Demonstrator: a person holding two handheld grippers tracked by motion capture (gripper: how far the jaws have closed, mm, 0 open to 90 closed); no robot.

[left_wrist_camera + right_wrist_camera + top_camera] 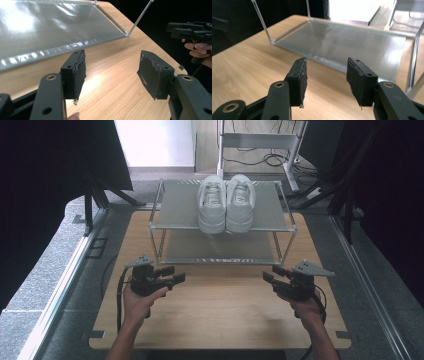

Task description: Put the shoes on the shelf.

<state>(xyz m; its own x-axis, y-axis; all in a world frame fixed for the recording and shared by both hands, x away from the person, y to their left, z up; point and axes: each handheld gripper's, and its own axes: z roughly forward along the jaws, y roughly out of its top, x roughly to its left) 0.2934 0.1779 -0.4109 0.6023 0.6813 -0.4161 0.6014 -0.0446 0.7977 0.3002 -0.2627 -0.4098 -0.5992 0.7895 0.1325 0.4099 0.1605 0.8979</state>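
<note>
High view: two shoes point(226, 203) side by side on the rack's point(172, 209) top shelf, toes toward the person. Two shelves. Left gripper point(172, 274) and right gripper point(270, 273) low over the table point(220, 312), well short of the rack, jaws spread, nothing held.

Left gripper view: jaws wide apart over bare wood, lower shelf point(50, 27) ahead.

Right gripper view: same, jaws parted and empty.

Probably best to lift both grippers to shelf height first, then close squarely on a shoe's sides.
</note>
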